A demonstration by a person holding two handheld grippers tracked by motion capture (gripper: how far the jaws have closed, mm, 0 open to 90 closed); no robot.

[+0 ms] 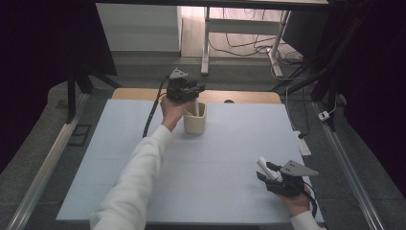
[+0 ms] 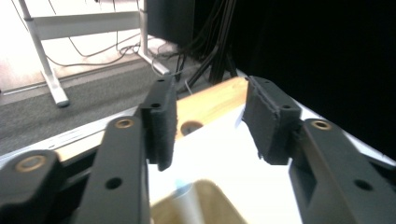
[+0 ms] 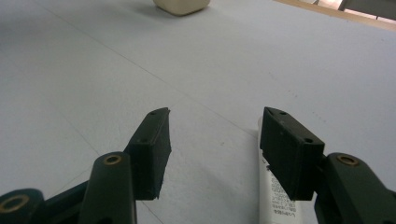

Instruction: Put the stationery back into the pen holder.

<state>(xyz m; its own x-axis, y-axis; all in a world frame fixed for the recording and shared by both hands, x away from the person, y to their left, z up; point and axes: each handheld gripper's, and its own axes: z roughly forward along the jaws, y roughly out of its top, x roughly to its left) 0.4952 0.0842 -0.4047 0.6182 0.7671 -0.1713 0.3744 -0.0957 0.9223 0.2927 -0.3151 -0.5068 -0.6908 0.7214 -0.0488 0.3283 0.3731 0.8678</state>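
Only 1 thing bears print — the white tube (image 3: 275, 200) lying on the tabletop (image 3: 93, 70) in the right gripper view. Several lines of small dark lettering run along its side, but they are too blurred and fine to read — no word or number can be made out.

Bench (image 1: 230, 158): pale blue-grey mat, plain, with a light wood edge along the far side. Cup (image 1: 195, 124): cream, unpatterned. White stick (image 1: 196, 108) standing in the cup. Tube (image 3: 275, 205): white with small dark print. Left claw (image 1: 194, 89) and right claw (image 1: 266, 171): black, brass-coloured pivot pins. Sleeve (image 1: 136, 177): white. Floor (image 1: 239, 72): grey carpet.
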